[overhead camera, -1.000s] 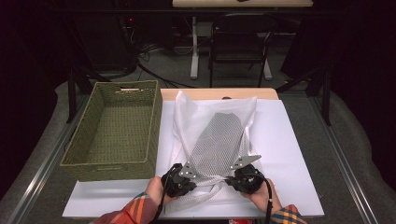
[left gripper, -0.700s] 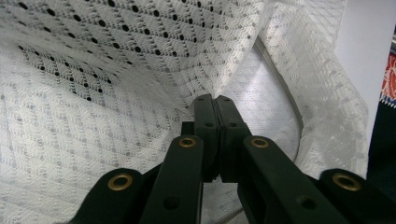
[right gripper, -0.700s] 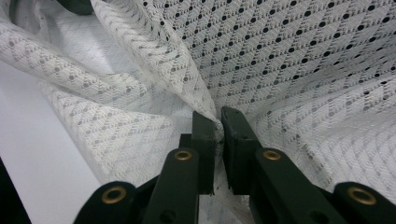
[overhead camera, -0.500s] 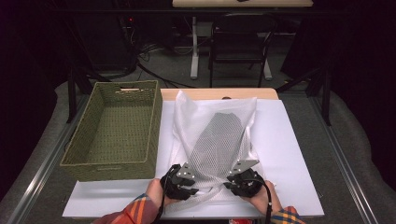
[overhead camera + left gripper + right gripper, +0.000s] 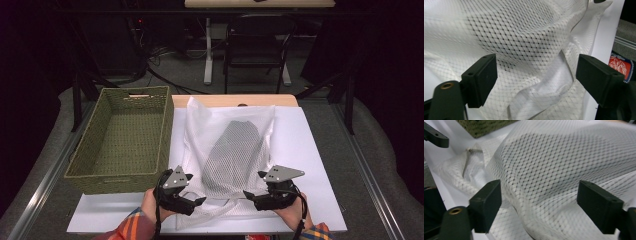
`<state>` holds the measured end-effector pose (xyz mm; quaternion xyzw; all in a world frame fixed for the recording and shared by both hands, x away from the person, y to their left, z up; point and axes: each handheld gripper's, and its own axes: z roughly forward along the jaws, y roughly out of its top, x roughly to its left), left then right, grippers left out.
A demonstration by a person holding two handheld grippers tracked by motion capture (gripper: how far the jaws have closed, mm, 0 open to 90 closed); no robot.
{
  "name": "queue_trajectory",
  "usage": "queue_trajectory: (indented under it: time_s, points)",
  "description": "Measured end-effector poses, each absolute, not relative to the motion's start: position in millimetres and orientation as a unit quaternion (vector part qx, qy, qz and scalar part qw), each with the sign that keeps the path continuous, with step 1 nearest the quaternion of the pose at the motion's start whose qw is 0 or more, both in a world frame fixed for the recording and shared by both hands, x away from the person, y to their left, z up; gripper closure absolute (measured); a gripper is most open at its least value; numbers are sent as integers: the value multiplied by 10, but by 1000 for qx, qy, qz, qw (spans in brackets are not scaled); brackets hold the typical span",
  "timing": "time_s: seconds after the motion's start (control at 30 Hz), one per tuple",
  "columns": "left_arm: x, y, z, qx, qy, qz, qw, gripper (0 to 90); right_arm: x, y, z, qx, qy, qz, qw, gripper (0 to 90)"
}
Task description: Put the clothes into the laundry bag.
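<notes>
- The white table top (image 5: 320,150) carries everything in play: a woven basket at the left and a white mesh bag spread down its middle.
- The olive woven basket (image 5: 122,172) stands just beside the bag's left edge; nothing lies inside it.
- The mesh laundry bag (image 5: 227,125) lies flat with its mouth toward the person, and a dark grey garment (image 5: 230,155) shows through the netting, lodged in the bag's middle and lower part.
- The left gripper (image 5: 196,201) sits at the bag's near left corner. Its jaws have just been opening and now stand wide, with loose mesh and the bag's hem lying between them but not pinched, as the left gripper view shows.
- The right gripper (image 5: 248,195) sits at the near right corner. Its jaws have likewise just been opening and stand apart over the bulging mesh, holding nothing.
- The step in hand looks like a release: the bag's mouth edge is let go with the garment inside.
- The next move probably calls for a fresh grip on the bag, likely to close its opening or to lift it toward the basket; the slack netting will need a firm pinch.
</notes>
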<state>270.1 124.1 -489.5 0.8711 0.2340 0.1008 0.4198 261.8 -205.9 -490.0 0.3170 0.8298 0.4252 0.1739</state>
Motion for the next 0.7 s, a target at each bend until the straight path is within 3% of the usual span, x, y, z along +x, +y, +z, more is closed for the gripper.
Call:
queue_trajectory:
  time_s: [0.33, 0.7]
  points:
    - [2538, 1543, -4693, 847, 238, 147, 452, 86, 2470, -2311, -4723, 329, 795, 460, 221, 3]
    - [2427, 1748, -4696, 835, 254, 181, 453, 66, 2361, -2595, -4704, 346, 766, 480, 251, 0]
